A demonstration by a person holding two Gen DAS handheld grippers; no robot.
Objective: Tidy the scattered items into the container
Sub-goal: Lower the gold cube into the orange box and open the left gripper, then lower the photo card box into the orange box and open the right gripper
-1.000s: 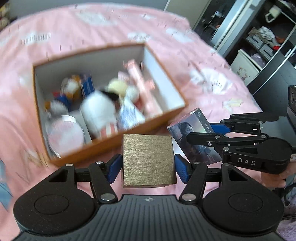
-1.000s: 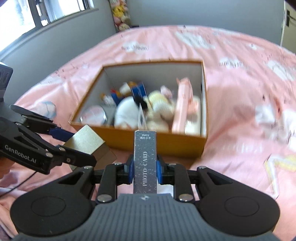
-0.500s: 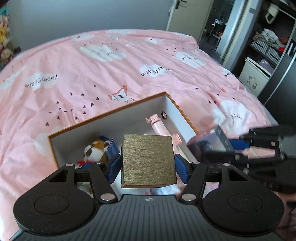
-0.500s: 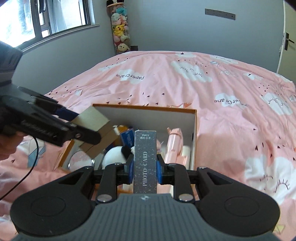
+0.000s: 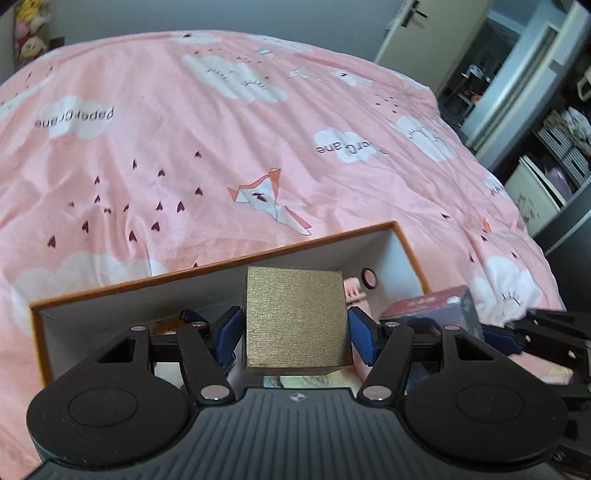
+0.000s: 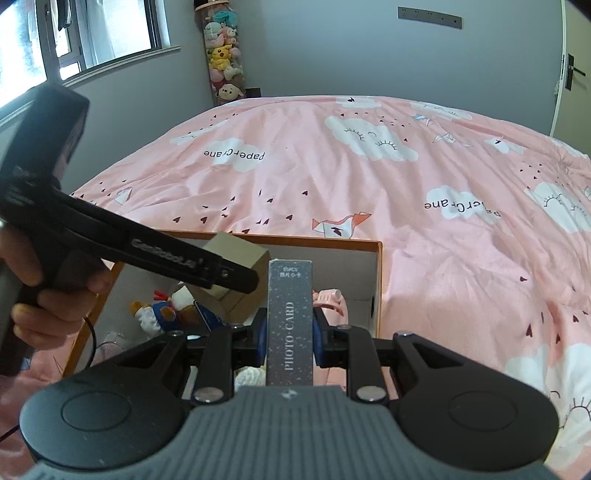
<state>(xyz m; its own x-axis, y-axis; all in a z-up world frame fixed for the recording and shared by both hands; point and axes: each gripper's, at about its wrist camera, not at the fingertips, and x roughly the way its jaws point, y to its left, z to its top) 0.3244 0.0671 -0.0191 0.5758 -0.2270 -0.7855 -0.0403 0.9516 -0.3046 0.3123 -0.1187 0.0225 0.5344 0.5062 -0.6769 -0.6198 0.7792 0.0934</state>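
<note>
Hovering over the crowded box (image 6: pixel 376 273), left gripper (image 5: pixel 293 328) clamps a gold cube (image 5: pixel 295 321); right gripper (image 6: pixel 288 332) pinches a photo-card pack (image 6: pixel 290 317).

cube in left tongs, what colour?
Matte gold cube, fine brushed texture; clearest in the left wrist view.

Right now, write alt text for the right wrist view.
The right gripper holds a dark "PHOTO CARD" box upright over an orange-rimmed box of toys on a pink bedspread. At left, the left gripper carries a gold box over it.

Probably a home bedroom: pink cloud-print bed (image 6: pixel 369 177), hanging plush toys (image 6: pixel 223 55), window (image 6: pixel 92 33).
</note>
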